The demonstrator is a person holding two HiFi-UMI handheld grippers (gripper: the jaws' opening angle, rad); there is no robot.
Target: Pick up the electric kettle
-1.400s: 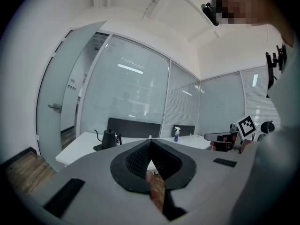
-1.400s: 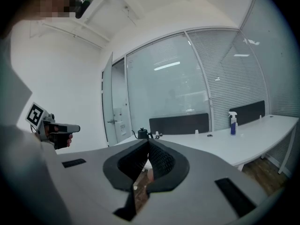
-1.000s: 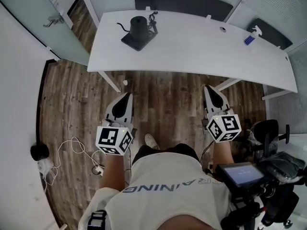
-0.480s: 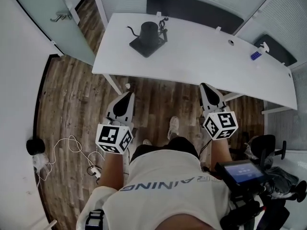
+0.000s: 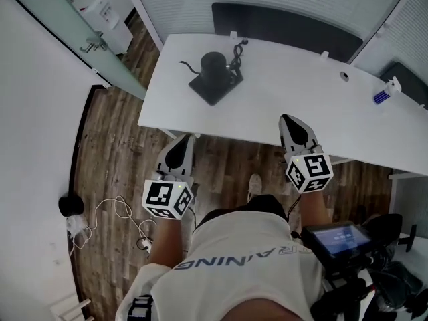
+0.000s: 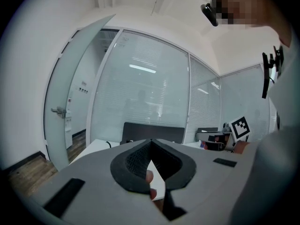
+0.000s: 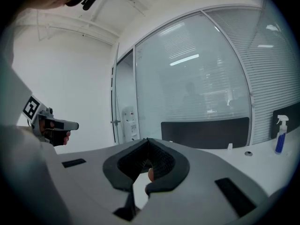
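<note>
Closer to the worktop (image 5: 301, 102) now, we still approach with left gripper (image 5: 182, 141) and right gripper (image 5: 289, 120) both closed, empty; next, open toward the far-left electric kettle (image 5: 214, 66).

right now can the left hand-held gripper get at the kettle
Probably not yet: the kettle sits far back on the desk, the left hand-held gripper at its near edge, jaws together. Only bare tabletop lies between.

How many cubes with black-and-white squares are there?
2. One marker cube sits on the left gripper, the other on the right gripper, both by the white table's near edge. None looks hidden.
</note>
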